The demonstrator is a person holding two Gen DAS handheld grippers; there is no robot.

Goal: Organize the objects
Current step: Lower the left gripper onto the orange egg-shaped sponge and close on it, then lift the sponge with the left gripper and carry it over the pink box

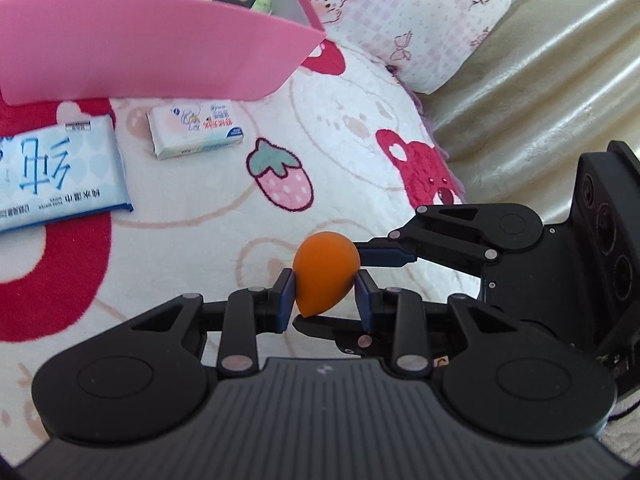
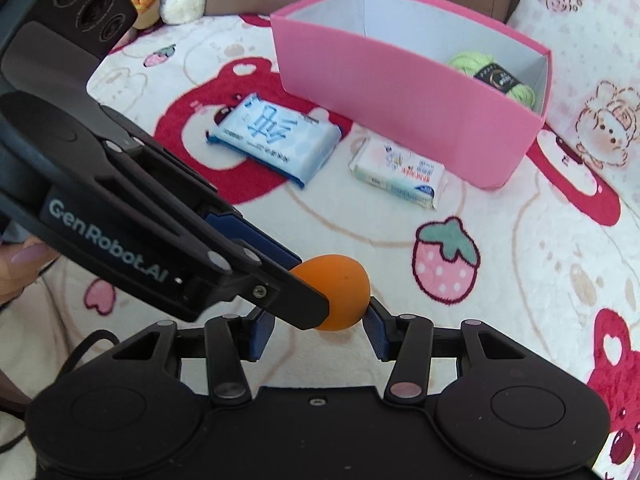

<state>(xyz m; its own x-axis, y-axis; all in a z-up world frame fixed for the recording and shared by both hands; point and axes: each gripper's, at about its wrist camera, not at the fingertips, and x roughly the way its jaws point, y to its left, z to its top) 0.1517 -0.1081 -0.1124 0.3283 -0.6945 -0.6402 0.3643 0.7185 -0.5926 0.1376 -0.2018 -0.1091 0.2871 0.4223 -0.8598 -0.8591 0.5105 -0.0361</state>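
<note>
**Both sets of fingers meet on the orange sponge; one item boxed, three to go**

Fingers of my left gripper (image 1: 325,298) are closed part-way onto the orange teardrop sponge (image 1: 325,276), blue pads pressing its flanks, so I read that as a firm grip. My right gripper (image 2: 318,326) comes in crosswise: its fingers sit wider, one pad touching the sponge's side while the other stands off behind the left gripper's tip. I judge the right is not clamping it, more a handover in progress, though I cannot tell which way it goes.

Beyond the fingers, on the patterned blanket (image 2: 500,240), the small white tissue pack (image 2: 398,174) lies just short of the pink box (image 2: 400,92), and the larger blue-and-white tissue pack (image 2: 276,138) lies to its left in the right wrist view.

Farthest out, the box holds only a green yarn ball (image 2: 496,74) in its corner.

By my reckoning the yarn is done; the sponge and both packs remain.
</note>
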